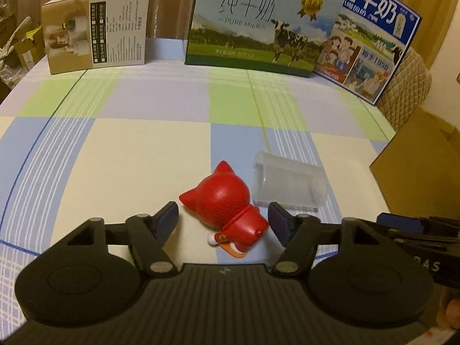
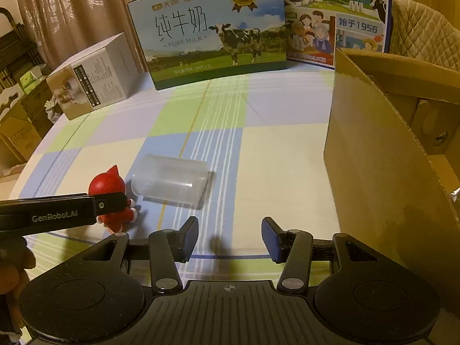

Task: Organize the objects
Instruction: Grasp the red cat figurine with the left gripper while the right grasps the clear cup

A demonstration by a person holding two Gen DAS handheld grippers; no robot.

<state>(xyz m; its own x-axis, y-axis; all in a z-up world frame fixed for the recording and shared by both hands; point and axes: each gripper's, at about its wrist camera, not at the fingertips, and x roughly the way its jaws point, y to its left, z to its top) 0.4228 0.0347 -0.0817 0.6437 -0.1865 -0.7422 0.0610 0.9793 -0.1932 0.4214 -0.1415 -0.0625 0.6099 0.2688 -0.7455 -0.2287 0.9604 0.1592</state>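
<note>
Right now my left tongs (image 1: 222,224) sit spread wide around the red figurine (image 1: 227,210), which lies on its side on the checked counter (image 1: 129,155); neither pad touches it that I can tell. Just beside its head lies a frosted plastic cup (image 1: 289,185), tipped over, close on the right. My right tongs (image 2: 230,238) hang open over bare cloth, gripping nothing. A cardboard box (image 2: 382,155) stands close on the right. Along the far edge stand a pure milk carton (image 2: 212,37), a blue milk carton (image 2: 336,20) and a small beige box (image 2: 92,80), well apart from the figurine.
</note>
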